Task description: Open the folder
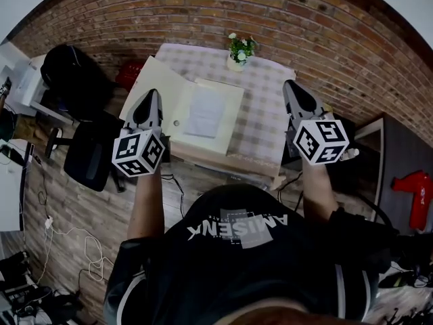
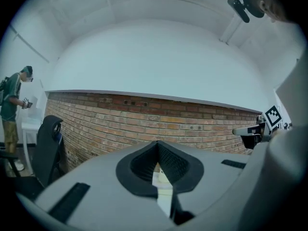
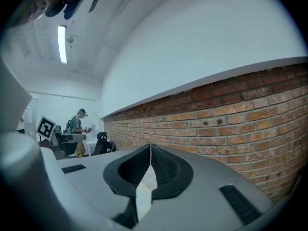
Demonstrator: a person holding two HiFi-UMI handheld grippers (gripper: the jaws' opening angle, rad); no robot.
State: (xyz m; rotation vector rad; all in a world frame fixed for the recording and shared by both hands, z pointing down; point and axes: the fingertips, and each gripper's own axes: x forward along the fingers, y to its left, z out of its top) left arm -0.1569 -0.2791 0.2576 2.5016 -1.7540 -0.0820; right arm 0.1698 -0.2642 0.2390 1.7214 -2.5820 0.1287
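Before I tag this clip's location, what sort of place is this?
Probably an office or lab workroom: a brick wall, a black office chair, floor cables, and another person standing at a white desk.

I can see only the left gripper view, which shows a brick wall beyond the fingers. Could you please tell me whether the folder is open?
Observer: Yes, the folder lies open on the table, with its cover spread to the left in the head view.
Operator: Thank you. Is there anything inside it?
Observer: A sheet of paper lies on its right half.
Operator: And what is the right gripper doing?
Observer: The right gripper is shut with nothing between its fingers. It is over the table's right side, apart from the folder.
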